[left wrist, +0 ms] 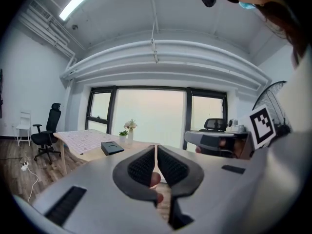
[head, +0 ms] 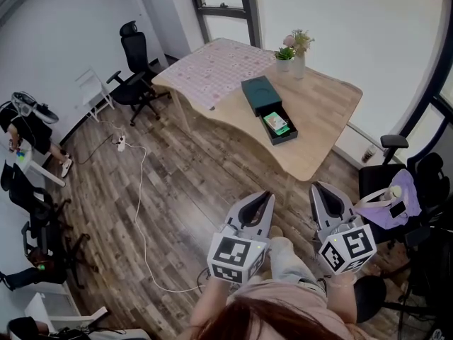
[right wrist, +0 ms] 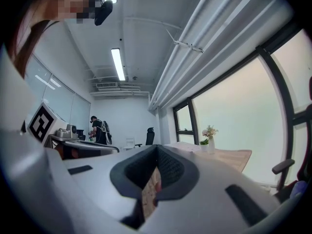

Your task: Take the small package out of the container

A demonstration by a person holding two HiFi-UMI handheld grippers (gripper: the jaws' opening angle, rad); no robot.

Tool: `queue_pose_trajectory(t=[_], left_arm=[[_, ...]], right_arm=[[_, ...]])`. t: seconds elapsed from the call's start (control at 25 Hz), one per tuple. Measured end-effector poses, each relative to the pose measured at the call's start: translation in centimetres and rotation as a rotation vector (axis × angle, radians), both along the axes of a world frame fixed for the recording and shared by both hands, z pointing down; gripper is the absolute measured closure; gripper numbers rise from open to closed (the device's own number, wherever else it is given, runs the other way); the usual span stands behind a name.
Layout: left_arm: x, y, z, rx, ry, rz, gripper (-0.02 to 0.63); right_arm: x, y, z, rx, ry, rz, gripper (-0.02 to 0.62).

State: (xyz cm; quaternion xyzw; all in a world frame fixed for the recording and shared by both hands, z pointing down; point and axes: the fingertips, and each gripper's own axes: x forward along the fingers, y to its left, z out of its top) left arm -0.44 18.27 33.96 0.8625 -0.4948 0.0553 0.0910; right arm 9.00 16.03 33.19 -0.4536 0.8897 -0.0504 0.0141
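Small package [head: 276, 124] lies in the open dark container [head: 284, 139] on the wooden table [head: 325, 112], well ahead of me, while my left gripper [head: 266, 197] and right gripper [head: 317, 188] hover side by side over the floor, jaws closed, empty.

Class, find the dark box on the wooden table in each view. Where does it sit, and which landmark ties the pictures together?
Head view: the dark box lies upper centre, on the table.
Left gripper view: the dark box is small, left of centre, just above the jaws.
Right gripper view: not in it.
Shared landmark: the flower vase on the table, in all three views.
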Motion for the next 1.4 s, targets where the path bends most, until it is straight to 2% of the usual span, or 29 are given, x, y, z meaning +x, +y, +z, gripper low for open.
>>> queue_pose_trajectory(t=[0.56, 1.0, 1.4], left_arm=[[0.3, -10.7, -0.1, -0.01, -0.029, 0.029, 0.586], [0.0, -18.6, -0.2, -0.009, -0.025, -0.023, 0.586], [0.8, -25.0, 0.6, -0.009, -0.018, -0.061, 0.586]], right_arm=[[-0.4, -10.1, 0.4, -0.001, 0.073, 0.004, 0.595], [-0.6, -18.0, 0.7, 0.017, 0.134, -0.038, 0.595], [-0.7, -24.6, 3.0, -0.045, 0.155, -0.115, 0.595]])
